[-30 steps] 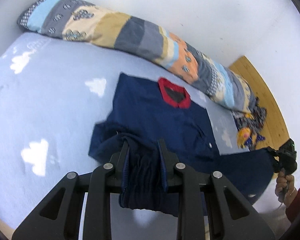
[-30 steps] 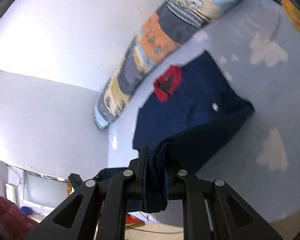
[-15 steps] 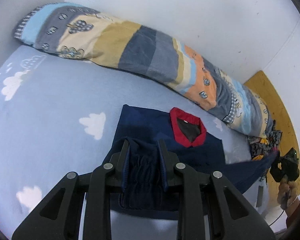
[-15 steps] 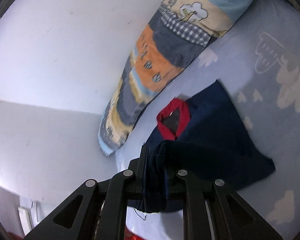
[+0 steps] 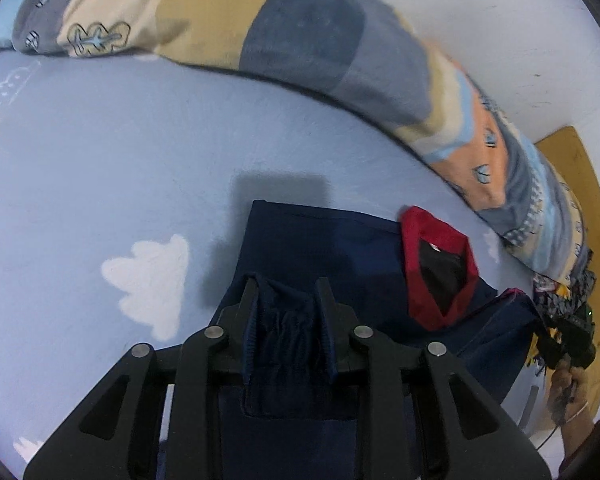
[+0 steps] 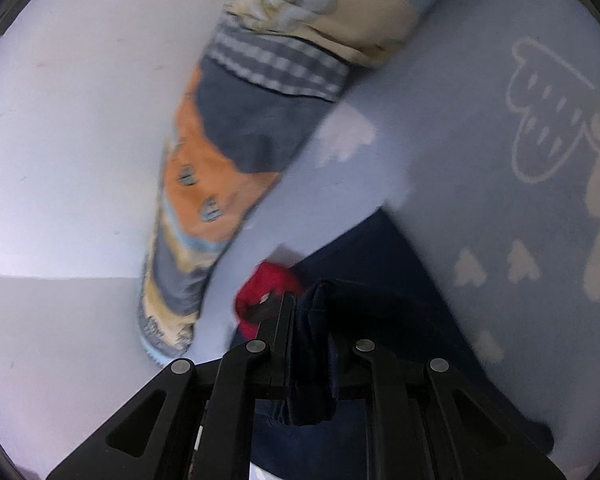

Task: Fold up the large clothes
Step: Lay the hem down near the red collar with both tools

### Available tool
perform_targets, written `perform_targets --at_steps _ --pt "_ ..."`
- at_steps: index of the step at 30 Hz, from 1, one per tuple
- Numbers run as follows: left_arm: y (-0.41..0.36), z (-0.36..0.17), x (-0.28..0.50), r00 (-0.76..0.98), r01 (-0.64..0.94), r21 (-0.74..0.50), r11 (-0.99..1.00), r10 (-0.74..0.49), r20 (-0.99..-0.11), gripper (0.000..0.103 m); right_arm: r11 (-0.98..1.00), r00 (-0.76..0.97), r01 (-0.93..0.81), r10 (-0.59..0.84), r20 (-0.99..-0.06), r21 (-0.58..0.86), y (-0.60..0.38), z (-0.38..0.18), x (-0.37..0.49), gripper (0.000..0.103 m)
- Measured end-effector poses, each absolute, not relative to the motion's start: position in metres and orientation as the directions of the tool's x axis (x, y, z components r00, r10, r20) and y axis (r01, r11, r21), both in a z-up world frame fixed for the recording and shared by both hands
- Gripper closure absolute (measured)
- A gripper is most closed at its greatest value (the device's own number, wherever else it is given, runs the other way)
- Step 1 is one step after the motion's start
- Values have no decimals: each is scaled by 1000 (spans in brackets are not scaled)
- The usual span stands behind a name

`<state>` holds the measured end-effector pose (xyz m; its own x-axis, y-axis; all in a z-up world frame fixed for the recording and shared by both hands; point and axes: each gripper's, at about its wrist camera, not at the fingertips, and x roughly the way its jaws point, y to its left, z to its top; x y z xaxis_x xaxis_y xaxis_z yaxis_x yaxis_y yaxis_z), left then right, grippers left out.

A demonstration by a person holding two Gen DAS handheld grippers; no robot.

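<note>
Carrying the hem of the navy knit shirt with red collar (image 5: pixel 320 248) forward, my left claw (image 5: pixel 287 320) and right claw (image 6: pixel 306 332) both clamp bunched fabric, so I judge this lengthwise fold half done and unreleased.

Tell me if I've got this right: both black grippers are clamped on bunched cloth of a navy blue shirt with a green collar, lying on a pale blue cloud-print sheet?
Nearly. The collar is red, not green, as the left wrist view shows plainly. The rest holds: the left gripper and right gripper each pinch bunched cloth of the navy blue shirt, which lies on the pale blue cloud-print sheet.
</note>
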<state>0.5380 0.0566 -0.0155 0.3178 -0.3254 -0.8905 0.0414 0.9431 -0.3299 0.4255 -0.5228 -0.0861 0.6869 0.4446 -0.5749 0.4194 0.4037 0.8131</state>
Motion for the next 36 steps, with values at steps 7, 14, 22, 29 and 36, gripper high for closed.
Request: perform_targets --at_steps 7,14,22,29,36 --pt "72 -25 561 292 -110 -421 900 -375 -880 38 335 661 505 442 -606 795 -532 -105 457 46" --pt "87 -1 541 380 -85 -513 854 -449 -809 38 437 687 385 452 -568 813 -517 -75 439 44" --pt "22 -31 509 220 204 -398 894 -438 -871 38 571 609 361 454 -650 737 -502 -79 445 45" --pt "16 -78 534 214 178 -193 965 -229 -950 39 680 483 412 401 -779 606 -485 -120 472 56" --pt "12 -40 514 302 218 -177 960 -238 -923 39 815 465 420 184 -866 398 -475 -104 459 76"
